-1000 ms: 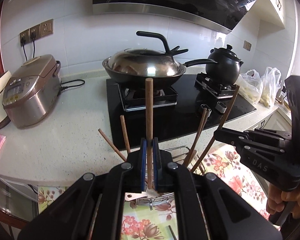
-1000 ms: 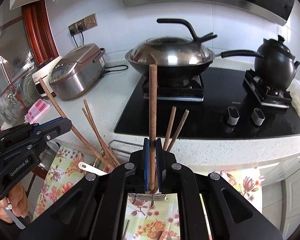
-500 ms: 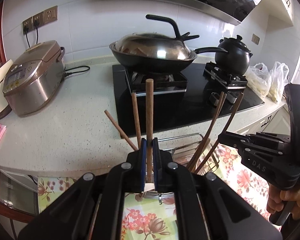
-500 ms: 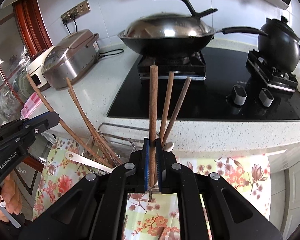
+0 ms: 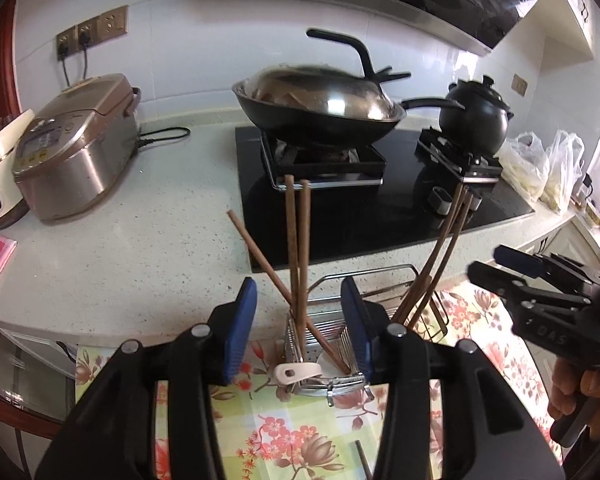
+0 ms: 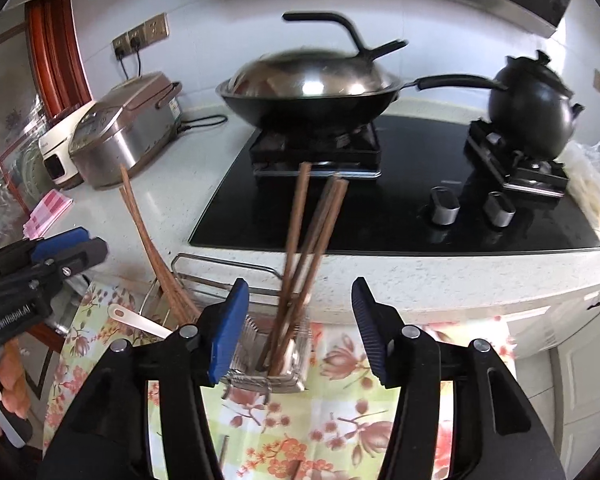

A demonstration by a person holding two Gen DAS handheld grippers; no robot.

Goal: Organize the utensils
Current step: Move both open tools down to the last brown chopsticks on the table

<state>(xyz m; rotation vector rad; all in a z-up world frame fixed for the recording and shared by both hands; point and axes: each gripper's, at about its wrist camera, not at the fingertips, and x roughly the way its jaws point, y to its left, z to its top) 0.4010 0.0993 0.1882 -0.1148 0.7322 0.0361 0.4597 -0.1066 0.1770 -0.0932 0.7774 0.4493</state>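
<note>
Both my left gripper (image 5: 300, 328) and right gripper (image 6: 296, 328) gape empty, brown wooden chopsticks (image 5: 296, 248) standing racked at twelve o'clock, stray sticks on the cloth at six o'clock.

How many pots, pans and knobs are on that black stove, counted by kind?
Lidded wok: 1
Black pot: 1
Knobs: 2
Total: 4
</note>
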